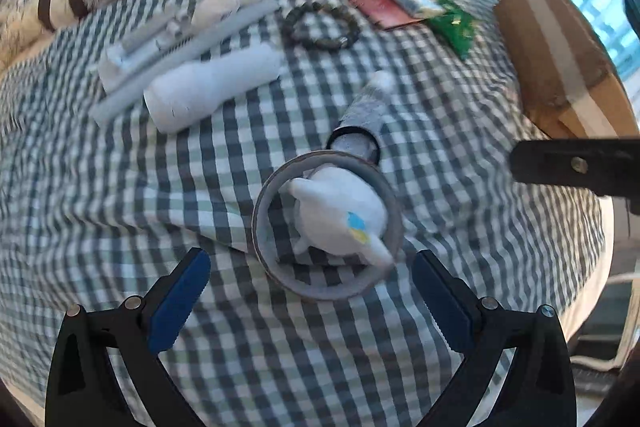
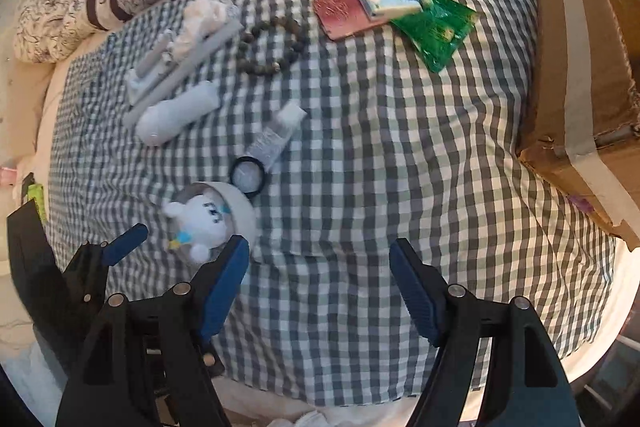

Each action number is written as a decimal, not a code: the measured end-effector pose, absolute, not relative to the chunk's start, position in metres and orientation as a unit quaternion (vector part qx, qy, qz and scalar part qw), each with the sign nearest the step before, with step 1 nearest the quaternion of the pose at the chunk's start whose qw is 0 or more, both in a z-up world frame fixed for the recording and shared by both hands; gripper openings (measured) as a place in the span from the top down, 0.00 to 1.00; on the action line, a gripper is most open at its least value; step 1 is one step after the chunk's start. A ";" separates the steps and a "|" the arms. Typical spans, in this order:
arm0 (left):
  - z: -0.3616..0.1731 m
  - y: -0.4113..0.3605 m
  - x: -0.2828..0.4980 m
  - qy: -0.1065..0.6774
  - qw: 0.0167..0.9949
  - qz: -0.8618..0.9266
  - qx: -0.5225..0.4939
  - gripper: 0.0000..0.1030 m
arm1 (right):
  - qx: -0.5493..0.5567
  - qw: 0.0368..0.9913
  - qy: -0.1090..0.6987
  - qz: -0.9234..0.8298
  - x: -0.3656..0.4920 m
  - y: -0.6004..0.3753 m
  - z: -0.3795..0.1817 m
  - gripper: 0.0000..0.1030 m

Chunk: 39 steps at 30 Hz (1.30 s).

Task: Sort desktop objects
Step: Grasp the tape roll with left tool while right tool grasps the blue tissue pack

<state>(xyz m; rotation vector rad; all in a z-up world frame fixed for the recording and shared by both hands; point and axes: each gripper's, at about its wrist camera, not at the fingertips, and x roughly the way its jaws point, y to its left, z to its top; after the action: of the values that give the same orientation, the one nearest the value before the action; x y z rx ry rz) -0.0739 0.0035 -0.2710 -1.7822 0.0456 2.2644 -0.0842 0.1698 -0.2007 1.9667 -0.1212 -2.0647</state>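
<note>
**Bystander1:** Over the checked cloth [image 2: 360, 155], both grippers point steeply down. Left gripper [image 1: 310, 303] has its jaws spread with nothing between them, right above the grey ring [image 1: 326, 225] with the white plush toy [image 1: 340, 215] sitting inside it. Right gripper [image 2: 320, 291] is released too, over bare cloth just beside the ring.

**Bystander2:** Looks like the plush is the pick, I'd guess. Tip: drop the left jaws inside the ring, on the toy's body, not straddling the rim, or the ring comes up too.

**Bystander1:** Yeah. And the little black-rimmed jar [image 1: 354, 145] touches the ring's far edge, with the tube [image 1: 366, 103] just beyond that, so any nudge to the ring shoves them.

**Bystander2:** Cardboard box [image 2: 580, 75] sits well off to the ring's right, probably the drop spot. Bead bracelet [image 2: 274, 47] and white bottle [image 2: 176, 115] are beyond the ring, out of the way.
</note>
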 end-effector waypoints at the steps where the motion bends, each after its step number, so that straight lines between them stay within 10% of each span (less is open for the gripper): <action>1: -0.277 0.003 -0.076 0.007 0.127 0.777 -0.616 0.00 | 0.684 0.143 -0.040 -0.714 -0.086 0.170 -0.204 0.30; 29: -0.311 0.027 -0.104 -0.033 0.136 0.751 -0.645 0.00 | 0.704 0.134 -0.023 -0.697 -0.142 0.174 -0.237 0.30; 39: -0.302 0.010 -0.102 -0.040 0.150 0.753 -0.639 0.20 | 0.662 0.102 -0.041 -0.741 -0.188 0.181 -0.225 0.29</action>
<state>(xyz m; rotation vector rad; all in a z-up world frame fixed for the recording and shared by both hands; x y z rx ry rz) -0.1017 0.0099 -0.3024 -1.8362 -0.1141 2.1644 -0.1883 0.1815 -0.2252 1.9561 -0.1219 -2.1889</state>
